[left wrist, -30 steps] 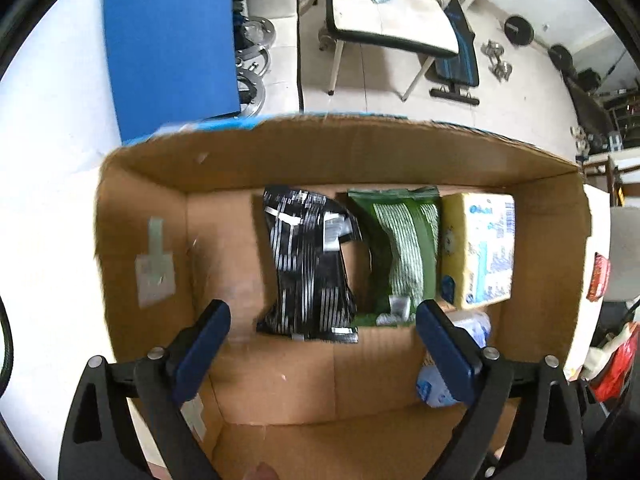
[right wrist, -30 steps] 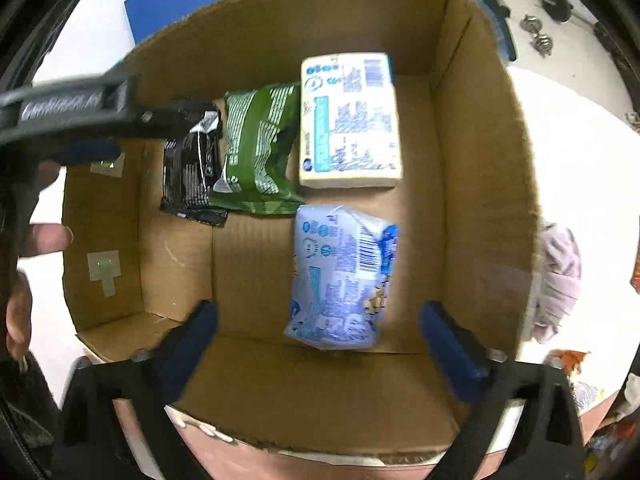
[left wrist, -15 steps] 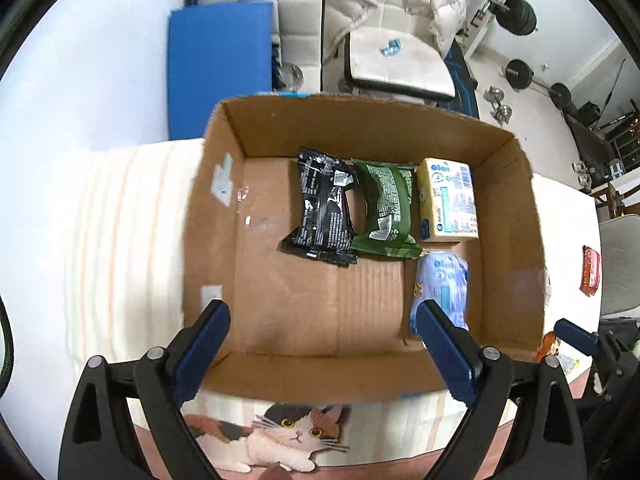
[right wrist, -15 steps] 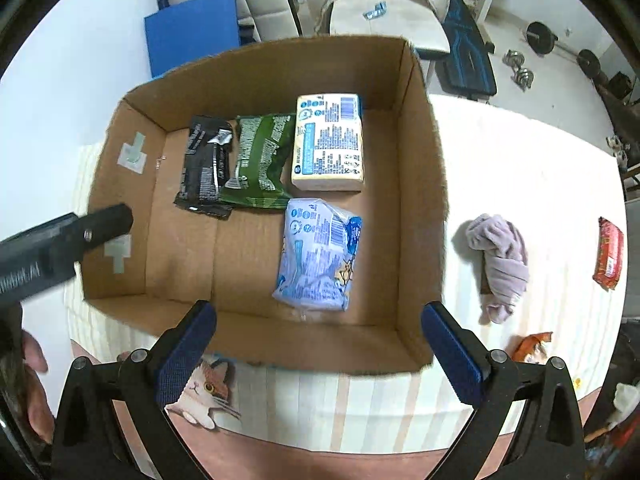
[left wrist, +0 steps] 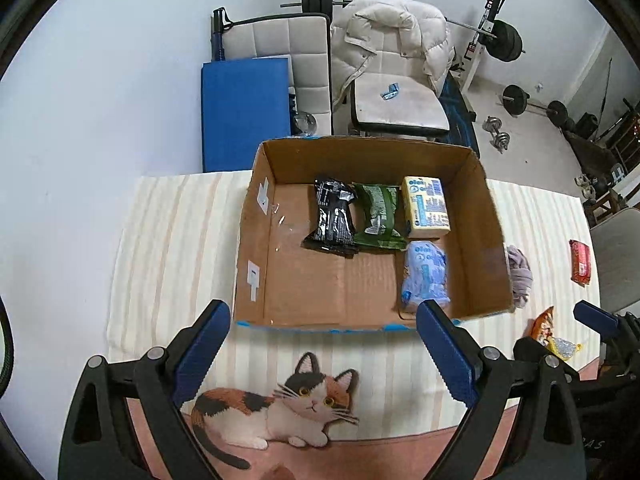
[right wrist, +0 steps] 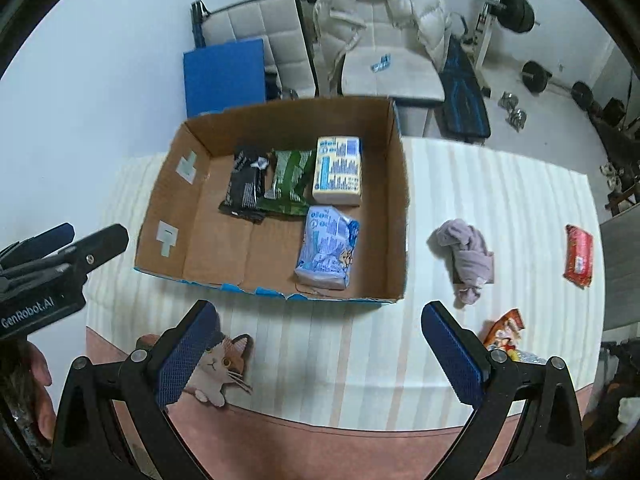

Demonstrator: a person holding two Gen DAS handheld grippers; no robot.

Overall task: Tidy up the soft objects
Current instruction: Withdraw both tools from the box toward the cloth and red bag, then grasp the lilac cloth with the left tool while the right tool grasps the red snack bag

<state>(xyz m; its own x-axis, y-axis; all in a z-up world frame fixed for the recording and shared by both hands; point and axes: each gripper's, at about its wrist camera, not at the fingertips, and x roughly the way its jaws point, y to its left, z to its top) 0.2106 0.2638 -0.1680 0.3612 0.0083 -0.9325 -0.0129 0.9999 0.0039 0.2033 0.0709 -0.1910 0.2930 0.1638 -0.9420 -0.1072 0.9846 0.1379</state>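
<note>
Four soft packs lie flat inside the cardboard box (right wrist: 396,204); a crumpled lilac cloth (right wrist: 466,258) lies outside.

Cardboard box (right wrist: 394,216): brown corrugated board, matt, with pale tape patches on one inner wall and a torn blue edge along the near rim. Black packet (right wrist: 244,184) and green packet (right wrist: 290,182): glossy plastic film, creased. Yellow pack (right wrist: 337,170) and pale blue pack (right wrist: 326,246): soft plastic wrap with a slight sheen. Grey cloth (right wrist: 466,254): matt fabric, crumpled. Red packet (right wrist: 578,254) and orange packet (right wrist: 504,330): shiny film. Tablecloth (right wrist: 500,200): striped cream textile, matt, with a printed cat. Left gripper (left wrist: 322,352) and right gripper (right wrist: 320,354): matt black plastic arms, metal screws, blue textured pads. White jacket (left wrist: 394,36): quilted, faintly satin.
</note>
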